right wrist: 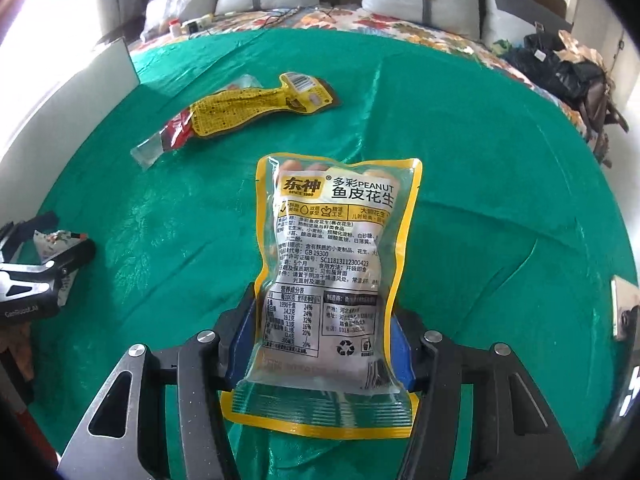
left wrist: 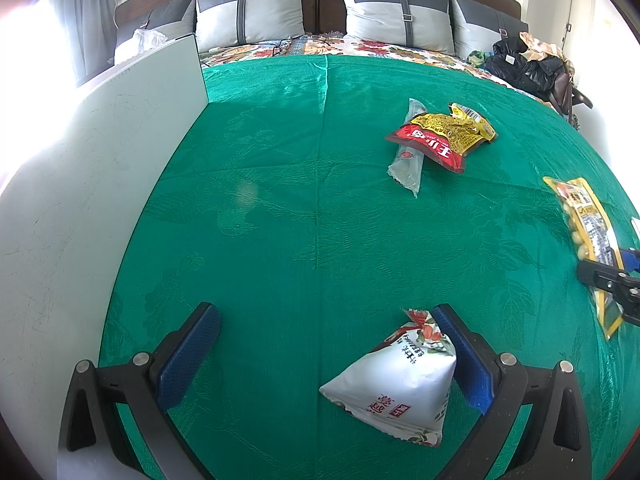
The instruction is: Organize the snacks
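My left gripper (left wrist: 326, 322) is open low over the green cloth (left wrist: 300, 200). A white pyramid-shaped snack bag (left wrist: 400, 384) lies between its fingers, against the right finger pad (left wrist: 460, 352). My right gripper (right wrist: 324, 320) is shut on a yellow-edged peanut bag (right wrist: 332, 264) and holds it above the cloth. That bag also shows at the right edge of the left wrist view (left wrist: 588, 236). A red and yellow snack pack (left wrist: 444, 136) lies across a clear wrapped snack (left wrist: 408, 160) at the far right of the cloth. They also show in the right wrist view (right wrist: 240, 112).
A white board (left wrist: 100, 184) stands along the left side of the cloth. Grey pillows (left wrist: 256, 12) line the headboard behind. Dark bags and clothes (left wrist: 532, 64) sit at the far right. The left gripper (right wrist: 36, 276) shows at the left of the right wrist view.
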A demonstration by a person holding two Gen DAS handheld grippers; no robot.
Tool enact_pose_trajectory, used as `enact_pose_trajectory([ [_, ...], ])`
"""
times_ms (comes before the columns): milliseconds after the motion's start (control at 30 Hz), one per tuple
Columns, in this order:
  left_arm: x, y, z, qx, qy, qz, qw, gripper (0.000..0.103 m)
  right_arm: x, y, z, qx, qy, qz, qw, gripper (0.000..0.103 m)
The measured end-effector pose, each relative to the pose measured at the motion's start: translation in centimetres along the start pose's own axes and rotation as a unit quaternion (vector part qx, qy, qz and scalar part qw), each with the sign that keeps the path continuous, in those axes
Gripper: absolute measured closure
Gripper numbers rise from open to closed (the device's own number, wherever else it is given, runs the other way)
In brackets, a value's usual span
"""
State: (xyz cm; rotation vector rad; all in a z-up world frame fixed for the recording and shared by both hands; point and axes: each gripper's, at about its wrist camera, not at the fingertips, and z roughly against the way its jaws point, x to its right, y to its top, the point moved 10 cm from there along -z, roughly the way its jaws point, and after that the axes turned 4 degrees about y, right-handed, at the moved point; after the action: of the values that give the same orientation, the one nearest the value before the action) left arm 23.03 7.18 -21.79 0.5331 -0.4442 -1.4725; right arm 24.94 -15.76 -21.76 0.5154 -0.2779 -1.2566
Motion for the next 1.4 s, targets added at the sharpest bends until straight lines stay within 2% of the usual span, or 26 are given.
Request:
enact_pose_trajectory([
  [100, 0.0, 0.0, 0.0, 0.000, 0.000, 0.000, 1.0000, 0.000, 0.0, -0.1, 1.1, 0.021, 0.040, -0.045, 0.998, 0.044],
  [233, 0.1, 0.0, 0.1, 0.000, 0.003, -0.002, 1.0000, 0.000, -0.1, -0.8, 2.7, 0.042, 0.066, -0.080, 0.994, 0.044],
  [333, 0.1, -0.1, 0.2, -0.002, 0.008, -0.003, 1.0000, 0.000, -0.2, -1.7, 3.5, 0.048, 0.075, -0.088, 0.992, 0.044],
  [433, 0.4, -0.8, 0.6, -0.021, 0.008, 0.003, 0.9998, 0.000, 0.0, -2.7, 4.1, 0.056, 0.075, -0.090, 0.992, 0.044],
  [467, 0.7, -1.0, 0.9, -0.024, 0.005, 0.000, 0.9997, 0.003, 0.1, -3.0, 4.2, 0.058, 0.075, -0.091, 0.991, 0.044],
  [500, 1.0, -1.1, 1.2, -0.020, 0.002, -0.004, 0.9998, 0.008, 0.3, -3.3, 4.2, 0.058, 0.074, -0.093, 0.991, 0.044],
  [533, 1.5, -1.2, 1.8, -0.013, -0.004, -0.010, 0.9999, 0.025, 0.4, -3.6, 4.2, 0.058, 0.073, -0.096, 0.991, 0.044],
  [567, 2.0, -1.3, 2.2, -0.009, -0.009, -0.018, 0.9998, 0.049, 0.6, -3.8, 4.1, 0.057, 0.072, -0.099, 0.991, 0.044],
  [600, 2.6, -1.4, 2.7, -0.008, -0.015, -0.029, 0.9994, 0.059, 0.8, -4.0, 4.1, 0.058, 0.071, -0.103, 0.990, 0.044],
  [667, 3.5, -1.8, 3.2, -0.010, -0.019, -0.052, 0.9985, 0.064, 1.3, -4.2, 4.2, 0.060, 0.069, -0.109, 0.990, 0.044],
  [833, 4.7, -2.7, 5.1, -0.004, -0.042, -0.065, 0.9970, 0.065, 1.7, -4.1, 5.2, 0.081, 0.061, -0.108, 0.989, 0.044],
  [1067, 4.0, -2.3, 9.7, 0.018, -0.092, -0.021, 0.9953, 0.065, 0.3, -3.8, 7.0, 0.110, 0.051, -0.072, 0.990, 0.044],
  [1267, 1.0, -1.6, 14.4, 0.039, -0.128, 0.040, 0.9902, 0.065, -2.2, -3.8, 8.5, 0.120, 0.046, -0.034, 0.991, 0.044],
  [1400, -2.9, -0.9, 17.9, 0.064, -0.134, 0.084, 0.9853, 0.065, -5.0, -3.5, 10.1, 0.132, 0.050, 0.001, 0.990, 0.044],
])
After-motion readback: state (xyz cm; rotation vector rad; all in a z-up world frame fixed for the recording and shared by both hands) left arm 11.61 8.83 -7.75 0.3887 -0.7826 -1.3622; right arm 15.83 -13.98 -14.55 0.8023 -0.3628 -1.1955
